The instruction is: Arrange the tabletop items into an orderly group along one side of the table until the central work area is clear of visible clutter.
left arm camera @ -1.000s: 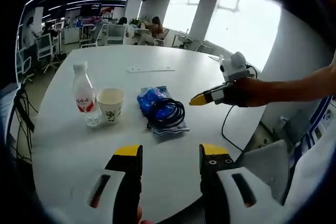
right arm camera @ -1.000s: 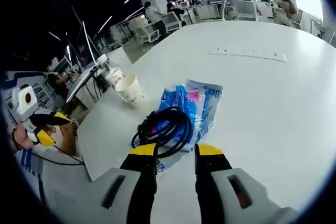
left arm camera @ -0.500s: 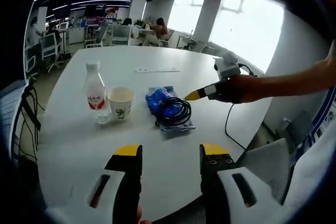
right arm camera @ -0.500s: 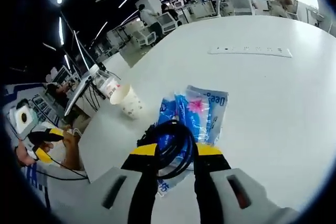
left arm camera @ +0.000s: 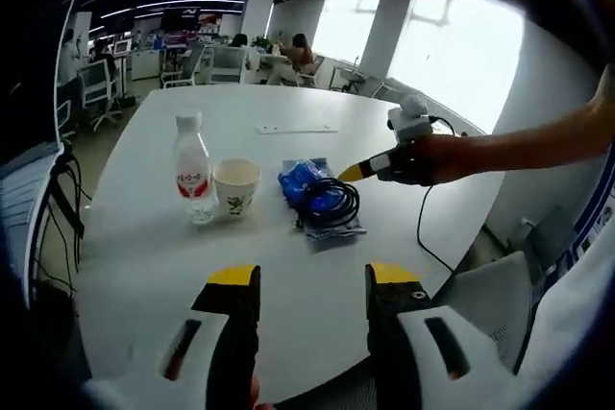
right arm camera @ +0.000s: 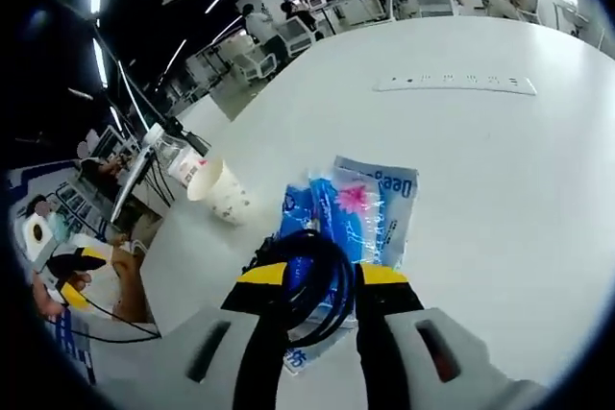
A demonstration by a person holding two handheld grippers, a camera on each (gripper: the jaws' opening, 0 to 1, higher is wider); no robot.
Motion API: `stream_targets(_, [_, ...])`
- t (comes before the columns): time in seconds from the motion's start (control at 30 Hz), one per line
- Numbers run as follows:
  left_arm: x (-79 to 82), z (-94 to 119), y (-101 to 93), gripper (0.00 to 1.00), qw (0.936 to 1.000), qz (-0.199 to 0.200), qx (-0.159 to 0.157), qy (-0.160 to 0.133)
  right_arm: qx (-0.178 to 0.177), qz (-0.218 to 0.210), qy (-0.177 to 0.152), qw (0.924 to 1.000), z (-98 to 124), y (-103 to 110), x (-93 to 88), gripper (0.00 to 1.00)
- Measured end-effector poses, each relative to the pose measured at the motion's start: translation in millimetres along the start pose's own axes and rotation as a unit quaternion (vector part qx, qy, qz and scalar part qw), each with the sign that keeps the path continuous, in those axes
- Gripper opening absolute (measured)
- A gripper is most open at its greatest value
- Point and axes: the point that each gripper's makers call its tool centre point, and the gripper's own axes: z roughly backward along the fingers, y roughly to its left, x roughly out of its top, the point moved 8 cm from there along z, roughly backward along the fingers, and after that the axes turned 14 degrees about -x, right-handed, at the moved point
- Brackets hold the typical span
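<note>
In the right gripper view the right gripper (right arm camera: 309, 276) hangs with jaws apart over the black cable (right arm camera: 309, 280) coiled on the blue packet (right arm camera: 357, 213); the paper cup (right arm camera: 222, 193) and bottle (right arm camera: 177, 155) lie further left; the left gripper (left arm camera: 310, 278), jaws parted, sits back near the table (left arm camera: 144, 266) edge; bare tabletop stretches beyond.

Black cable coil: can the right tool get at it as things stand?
Probably yes. The right tool hangs open directly over the black cable coil, which lies on top of the blue packet, nothing between them.
</note>
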Motion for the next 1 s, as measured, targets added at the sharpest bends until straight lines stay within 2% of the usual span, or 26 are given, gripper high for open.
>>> stream_targets(0.1, [-1.4,2.9,1.5,0.43,1.0000,0.003,0.003,-0.001,-0.010,0.010,0.020,0.9997,-5.0,-1.6,-2.8,0.24])
stream_targets(0.2, [-2.5,4.9,2.2,0.43,1.0000,0.004,0.005,-0.001,-0.010,0.009,0.022,0.9997,-9.6,-0.4,-2.8,0.25])
stream_targets(0.37, [-4.0,8.2,4.7,0.43,0.9999,0.007,0.007,-0.002,-0.029,0.008,0.044,0.9986,-14.3,1.7,-6.7,0.23])
stream_targets(0.6, [-3.4,11.5,7.7,0.43,0.9999,0.009,0.010,-0.007,-0.062,0.084,0.073,0.9919,-22.4,5.6,-12.3,0.24])
stream_targets(0.73, [-4.9,12.0,9.4,0.43,0.9998,0.011,0.012,-0.009,-0.075,0.100,0.070,0.9897,-18.5,10.7,-16.1,0.22])
stream_targets(0.87, [-6.6,11.9,10.0,0.43,0.9998,0.015,0.012,-0.010,-0.085,0.100,0.057,0.9897,-18.3,6.3,-11.2,0.14])
stream_targets(0.93, [-7.1,11.1,9.7,0.43,0.9998,0.015,0.012,-0.010,-0.086,0.100,0.053,0.9899,-12.0,9.6,-12.0,0.13])
stream_targets(1.0, [-7.5,9.9,9.7,0.43,0.9997,0.016,0.012,-0.011,-0.084,0.111,0.052,0.9889,-16.9,6.8,-9.4,0.12])
